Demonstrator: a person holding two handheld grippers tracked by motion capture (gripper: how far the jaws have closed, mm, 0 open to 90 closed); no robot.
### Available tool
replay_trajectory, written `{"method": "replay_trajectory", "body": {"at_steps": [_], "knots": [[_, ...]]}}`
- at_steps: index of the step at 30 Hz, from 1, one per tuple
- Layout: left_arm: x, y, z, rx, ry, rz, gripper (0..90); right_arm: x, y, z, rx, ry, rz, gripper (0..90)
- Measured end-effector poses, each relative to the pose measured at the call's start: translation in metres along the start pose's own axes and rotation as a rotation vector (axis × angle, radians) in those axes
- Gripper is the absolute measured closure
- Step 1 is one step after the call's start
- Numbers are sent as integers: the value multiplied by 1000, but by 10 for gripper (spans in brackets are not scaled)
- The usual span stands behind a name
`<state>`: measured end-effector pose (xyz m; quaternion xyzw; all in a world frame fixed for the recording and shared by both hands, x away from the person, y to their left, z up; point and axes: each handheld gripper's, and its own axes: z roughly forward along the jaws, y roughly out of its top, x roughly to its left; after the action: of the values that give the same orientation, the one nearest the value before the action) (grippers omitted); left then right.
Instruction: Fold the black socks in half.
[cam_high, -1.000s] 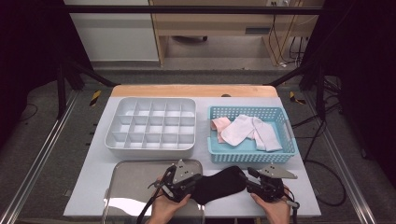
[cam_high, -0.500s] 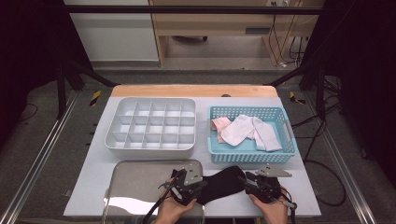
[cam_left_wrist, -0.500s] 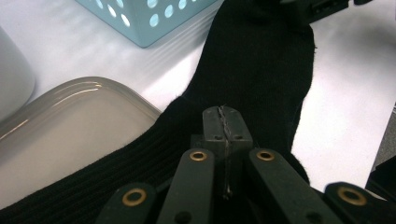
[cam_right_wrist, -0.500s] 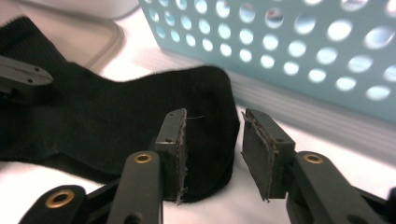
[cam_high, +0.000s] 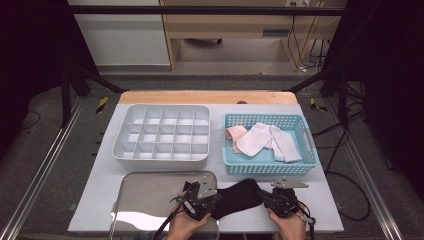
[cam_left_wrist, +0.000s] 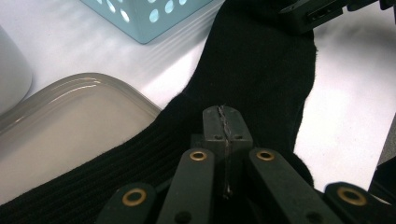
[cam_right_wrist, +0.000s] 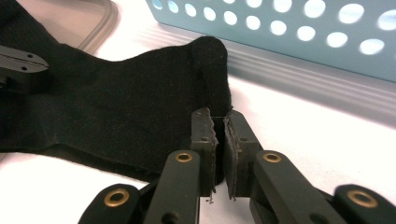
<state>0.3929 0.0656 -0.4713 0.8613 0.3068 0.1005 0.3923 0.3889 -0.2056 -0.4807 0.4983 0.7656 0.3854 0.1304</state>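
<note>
Right tongs (cam_right_wrist: 219, 126) have just been closing, with the edge of the black sock (cam_high: 235, 197) between their pads, which sit almost together on it. Left tongs (cam_left_wrist: 223, 123) clenched on the sock's ribbed end. Sock is spread on the counter (cam_high: 330, 210) just in front of the blue basket (cam_high: 300, 170), its left end overlapping the grey tray (cam_high: 145, 192). White divider box (cam_high: 160, 132) sits left of the basket; pale socks (cam_high: 267, 140) lie inside the basket. Risk, as I judge it: right grip catches only a thin edge of fabric, so a pull or lift could slip it free; the sock could also drag across the tray rim.
</note>
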Motion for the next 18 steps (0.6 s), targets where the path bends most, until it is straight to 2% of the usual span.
{"method": "replay_trajectory", "body": {"at_steps": [5, 8, 9, 12, 16, 18], "knots": [[0, 0, -1, -8, 3, -5, 894, 1, 5, -13, -67, 36, 12, 847], [1, 1, -4, -23, 3, -20, 894, 6, 10, -24, -119, 71, -14, 847], [2, 1, -6, -31, -4, -27, 894, 12, 14, -30, -143, 94, -45, 846], [7, 4, -19, -66, -9, -38, 894, 19, 17, -32, -147, 113, -69, 845], [22, 2, -49, -114, 43, -68, 893, 31, 21, -32, -132, 138, -99, 844], [32, -5, -60, -107, 88, -72, 893, 35, 23, -32, -123, 152, -104, 845]]}}
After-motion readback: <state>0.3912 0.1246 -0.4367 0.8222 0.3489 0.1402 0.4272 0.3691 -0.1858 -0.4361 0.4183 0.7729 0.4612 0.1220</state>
